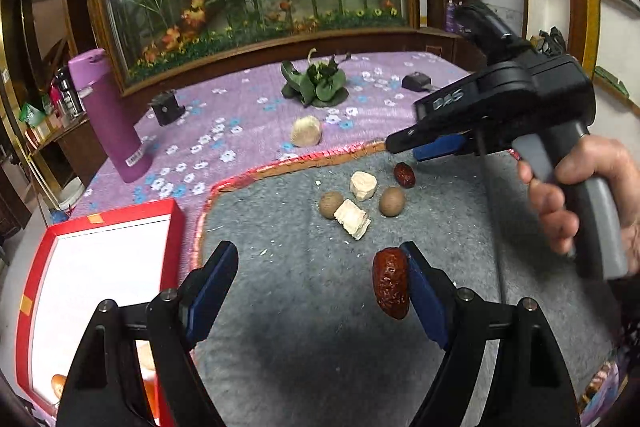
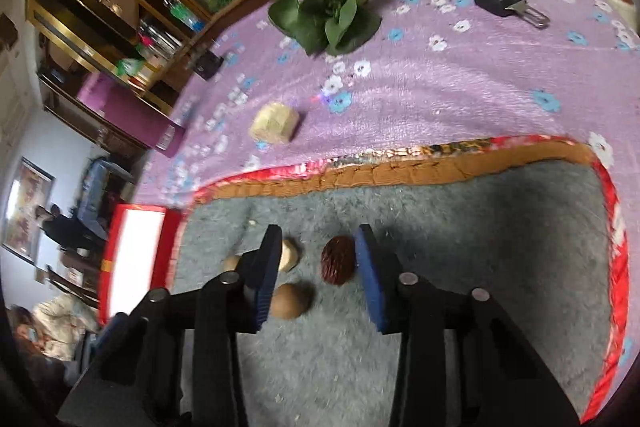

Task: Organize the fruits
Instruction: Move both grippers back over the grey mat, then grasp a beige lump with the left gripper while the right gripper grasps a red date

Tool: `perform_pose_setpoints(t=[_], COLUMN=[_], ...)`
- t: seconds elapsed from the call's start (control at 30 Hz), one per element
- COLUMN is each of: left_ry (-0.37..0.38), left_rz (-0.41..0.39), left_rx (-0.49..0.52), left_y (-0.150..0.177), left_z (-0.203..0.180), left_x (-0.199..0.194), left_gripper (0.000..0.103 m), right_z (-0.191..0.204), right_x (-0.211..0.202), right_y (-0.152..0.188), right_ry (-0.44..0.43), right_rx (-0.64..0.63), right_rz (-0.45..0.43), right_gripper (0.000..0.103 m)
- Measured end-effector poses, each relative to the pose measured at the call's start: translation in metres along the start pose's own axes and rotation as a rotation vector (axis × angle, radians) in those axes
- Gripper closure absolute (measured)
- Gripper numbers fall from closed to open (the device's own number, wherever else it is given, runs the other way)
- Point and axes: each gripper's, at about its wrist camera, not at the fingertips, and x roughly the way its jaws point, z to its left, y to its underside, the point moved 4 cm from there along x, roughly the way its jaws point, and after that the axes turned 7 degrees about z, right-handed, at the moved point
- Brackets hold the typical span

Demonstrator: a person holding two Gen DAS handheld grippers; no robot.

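A: From the left wrist, what's done so far?

B: Not much, I judge. The red box (image 1: 100, 291) sits at the left of the grey mat (image 1: 320, 327), mostly white and bare inside; something orange (image 1: 59, 383) peeks out at its near corner, partly hidden, so perhaps one or two pieces are in. On the mat lie two round nuts (image 1: 331, 205), two pale chunks (image 1: 352, 219), a small date (image 1: 404, 175) and a big date (image 1: 391, 283).

A: And the left tongs (image 1: 320, 279)?

B: Spread wide, holding nothing. The big date lies just against the right pad, not squeezed.

A: Right wrist view?

B: The right tongs (image 2: 316, 267) hang parted over the mat, empty, with a date (image 2: 338, 261) between the pads, apart from both. A nut (image 2: 291, 301) and a pale chunk (image 2: 290, 255) lie beside the left pad. Another pale lump (image 2: 275, 123) rests on the purple cloth (image 2: 460, 99), off the mat.

A: So what's left?

B: Nearly everything, it seems: both dates, the nuts and the chunks are outside the box.
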Motion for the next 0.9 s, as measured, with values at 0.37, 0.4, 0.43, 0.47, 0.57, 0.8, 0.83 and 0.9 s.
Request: perform_pose_setpoints(t=[0.37,0.4,0.43,0.47,0.57,0.8,0.83,0.9], left_ry=[-0.008,0.001,0.013,0.016,0.02,0.06,0.078,0.084], left_rz=[0.104,0.112,0.121,0.13,0.154,0.134,0.126,0.12], left_rx=[-0.015,-0.041,-0.072,-0.095,-0.141,-0.187,-0.19,-0.199], left_y=[-0.028,-0.03,-0.031,-0.032,-0.032,-0.035,-0.035,-0.036], left_z=[-0.029,-0.028,-0.027,-0.027,-0.029,-0.033,-0.033,-0.031], left_x=[0.049,0.052,0.056,0.059,0.07,0.081,0.081,0.082], left_gripper=[0.022,0.022,0.022,0.023,0.031,0.054,0.056,0.061], right_z=[-0.007,-0.014,-0.018,-0.02,-0.029,-0.032,-0.031,-0.03], right_x=[0.012,0.01,0.009,0.008,0.008,0.009,0.009,0.008], right_y=[0.006,0.004,0.003,0.002,0.0,-0.003,-0.004,-0.003], right_ry=[0.048,0.014,0.006,0.002,-0.053,-0.104,-0.103,-0.096], right_rx=[-0.089,-0.054,-0.038,-0.031,0.015,0.038,0.037,0.033], right_rz=[0.017,0.019,0.016,0.012,0.015,0.023,0.024,0.028], right_gripper=[0.082,0.082,0.082,0.082,0.082,0.082,0.082,0.082])
